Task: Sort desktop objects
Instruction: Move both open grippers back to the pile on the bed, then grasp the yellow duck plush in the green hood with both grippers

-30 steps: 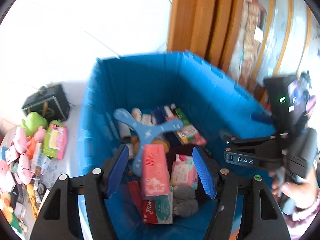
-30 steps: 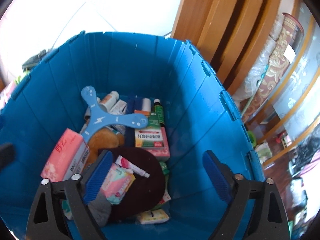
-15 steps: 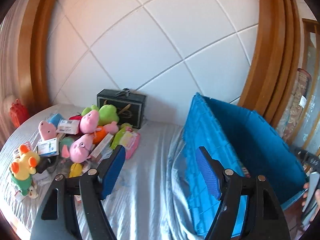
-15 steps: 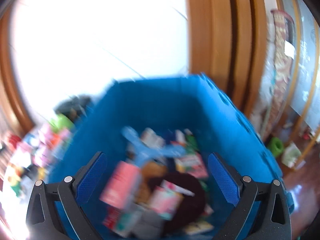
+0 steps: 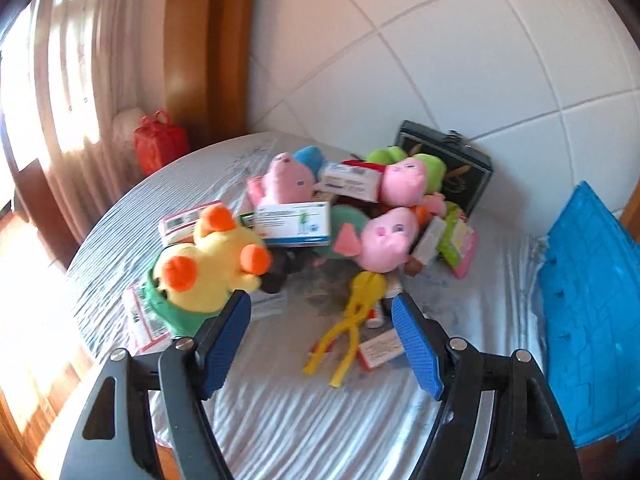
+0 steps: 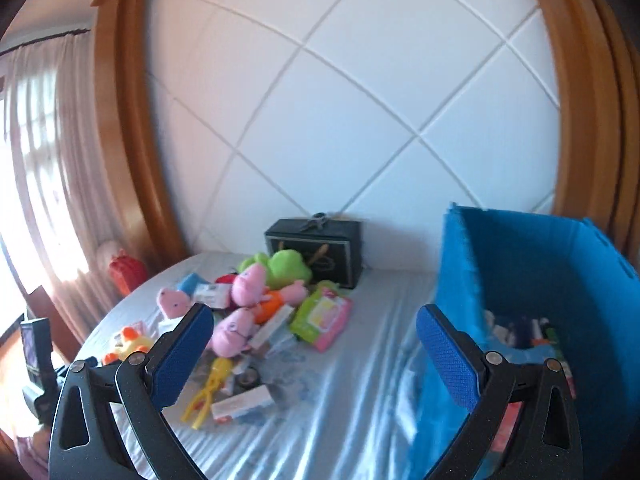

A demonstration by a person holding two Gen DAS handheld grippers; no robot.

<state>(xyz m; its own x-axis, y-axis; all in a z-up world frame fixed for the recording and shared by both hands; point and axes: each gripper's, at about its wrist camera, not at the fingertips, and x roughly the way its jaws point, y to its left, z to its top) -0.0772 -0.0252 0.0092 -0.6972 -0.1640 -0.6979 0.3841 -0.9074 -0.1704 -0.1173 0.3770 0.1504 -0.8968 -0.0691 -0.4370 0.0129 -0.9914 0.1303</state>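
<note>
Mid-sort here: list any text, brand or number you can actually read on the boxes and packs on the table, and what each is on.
None can be read.
White and blue box: printed lines, too blurred.
White box between the pink plush toys: print too small.
Red and white box by the yellow tongs: label blurred.
Green and pink pack: print blurred.
Black case: gold emblem, no legible words.

free: we see bare cloth on the surface before the toy pile | right: blue bin wall blocks | back: black case against wall | gap: open strip between pile and bin
</note>
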